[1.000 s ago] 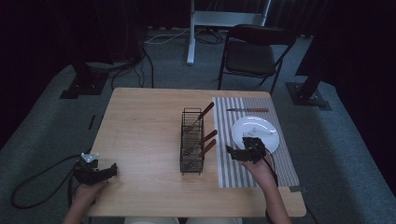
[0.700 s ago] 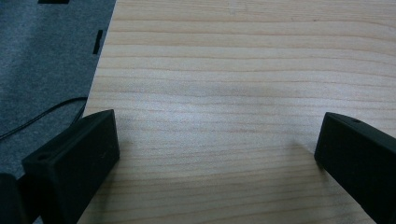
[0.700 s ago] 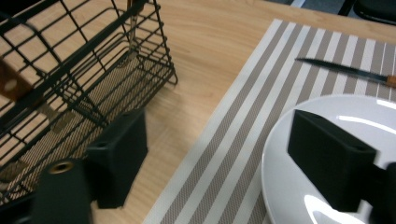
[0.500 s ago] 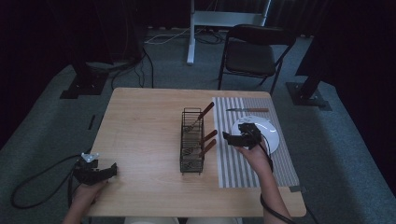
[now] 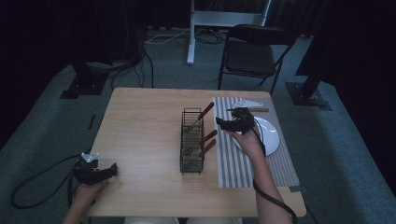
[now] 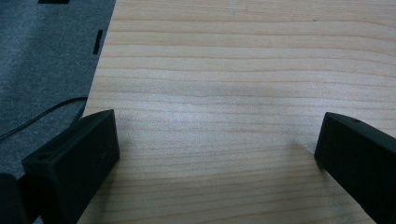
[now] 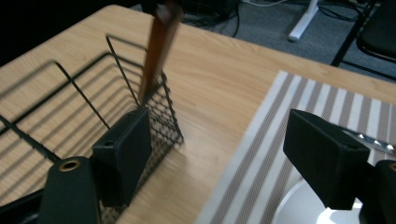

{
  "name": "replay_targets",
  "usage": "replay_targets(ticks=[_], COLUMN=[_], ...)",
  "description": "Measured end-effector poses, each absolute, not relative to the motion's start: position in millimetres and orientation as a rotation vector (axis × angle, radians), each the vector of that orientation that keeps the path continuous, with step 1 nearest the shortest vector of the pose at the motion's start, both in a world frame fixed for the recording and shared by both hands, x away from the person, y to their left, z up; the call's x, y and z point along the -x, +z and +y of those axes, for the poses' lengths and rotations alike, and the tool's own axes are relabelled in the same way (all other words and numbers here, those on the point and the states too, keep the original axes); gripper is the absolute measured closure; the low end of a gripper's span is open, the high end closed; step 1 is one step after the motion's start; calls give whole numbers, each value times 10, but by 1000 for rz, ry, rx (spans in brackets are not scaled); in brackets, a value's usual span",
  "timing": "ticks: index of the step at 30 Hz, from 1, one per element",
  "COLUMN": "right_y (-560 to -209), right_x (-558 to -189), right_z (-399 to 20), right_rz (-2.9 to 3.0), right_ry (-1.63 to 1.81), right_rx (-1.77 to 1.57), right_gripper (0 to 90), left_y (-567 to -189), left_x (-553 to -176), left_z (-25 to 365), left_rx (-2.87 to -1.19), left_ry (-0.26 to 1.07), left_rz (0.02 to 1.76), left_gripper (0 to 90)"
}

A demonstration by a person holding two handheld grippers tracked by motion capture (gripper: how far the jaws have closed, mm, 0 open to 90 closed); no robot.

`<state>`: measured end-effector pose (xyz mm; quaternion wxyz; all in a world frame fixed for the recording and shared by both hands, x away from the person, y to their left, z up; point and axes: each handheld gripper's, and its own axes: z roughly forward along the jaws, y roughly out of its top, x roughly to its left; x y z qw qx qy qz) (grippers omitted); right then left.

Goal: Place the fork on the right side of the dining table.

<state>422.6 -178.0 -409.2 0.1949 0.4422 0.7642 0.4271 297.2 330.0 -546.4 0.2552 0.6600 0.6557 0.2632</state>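
Wire baskets (image 5: 192,140): one is counted.
Brown-handled utensils (image 5: 206,111) in basket: three are counted.
White plates (image 5: 270,135): one.
Striped mats (image 5: 243,163): one.
Chairs (image 5: 254,51): one.
Hand-held grippers (image 5: 223,124): two.

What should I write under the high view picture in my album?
Right tool hovers open beside the wire basket of brown-handled cutlery, above a striped mat; left tool rests on the table.

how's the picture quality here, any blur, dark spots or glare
High view: dim, its surroundings nearly black, the table evenly lit. Right gripper view: the brown handle is smeared by blur, and the plate glares white at the bottom edge. Left gripper view: sharp wood grain with a soft pale sheen.
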Motion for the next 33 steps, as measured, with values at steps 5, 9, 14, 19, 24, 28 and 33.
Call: replay_targets(ticks=[5,9,14,19,24,28,33], right_y=[-4018,-4017,-4032,-4056,-4108,-4175,-4219], right_x=[-4325,-4398,-4494,-4591,-4653,-4695,-4676], right_z=[-1646,-1540,-1449,-1378,-1299,-1246,-1209], right_rz=[2153,2174,2181,2199,2223,2254,2298], right_ry=[1217,1223,1226,1263,1246,1263,1267], right_rx=[-1239,-1228,-1228,-1242,-1249,-1250,-1187], right_gripper=[262,263,283,313,406,505,675], left_y=[-5464,-5464,-5464,-5464,-5464,-5464,-5464], left_x=[-2972,-2972,-2972,-2972,-2972,-2972,-2972], left_z=[3300,3300,3300,3300,3300,3300,3300], left_rx=[-1792,-1792,-1792,-1792,-1792,-1792,-1792], left_ry=[714,715,715,714,714,715,715], left_rz=[1781,1781,1781,1781,1781,1781,1781], left_gripper=[2,2,2,2,2,2,2])
